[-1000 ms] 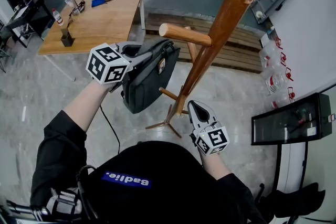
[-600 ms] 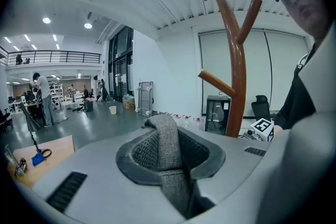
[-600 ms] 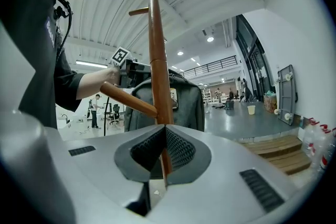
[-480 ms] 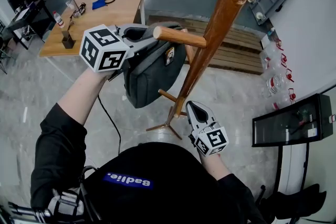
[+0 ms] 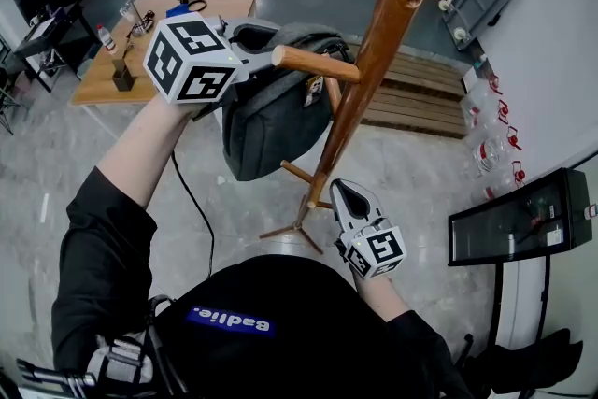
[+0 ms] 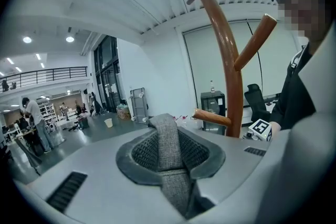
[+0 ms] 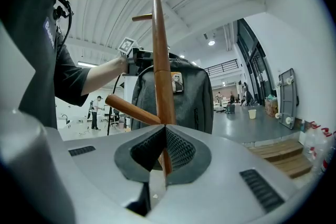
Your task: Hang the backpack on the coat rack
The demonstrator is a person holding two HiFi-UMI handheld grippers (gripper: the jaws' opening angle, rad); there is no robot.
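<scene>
My left gripper (image 5: 257,40) is shut on the top handle strap (image 6: 167,147) of a dark grey backpack (image 5: 271,121). The bag hangs from it beside the coat rack, just left of the brown wooden pole (image 5: 374,42). The strap is at the height of a wooden peg (image 5: 313,64) that points toward me. In the right gripper view the backpack (image 7: 178,97) hangs behind the pole (image 7: 160,50). My right gripper (image 5: 341,192) stays low by the pole's lower part. Its jaws meet at the tips and hold nothing (image 7: 165,128).
A wooden table (image 5: 196,9) with a bottle and small items stands at the back left. A low wooden platform (image 5: 420,93) lies behind the rack. A dark glass cabinet (image 5: 519,220) is at the right by the white wall. A black cable (image 5: 192,210) trails over the floor.
My left gripper has risen with the backpack, bringing the strap from below the peg up to its level. The right gripper has stayed in place.
</scene>
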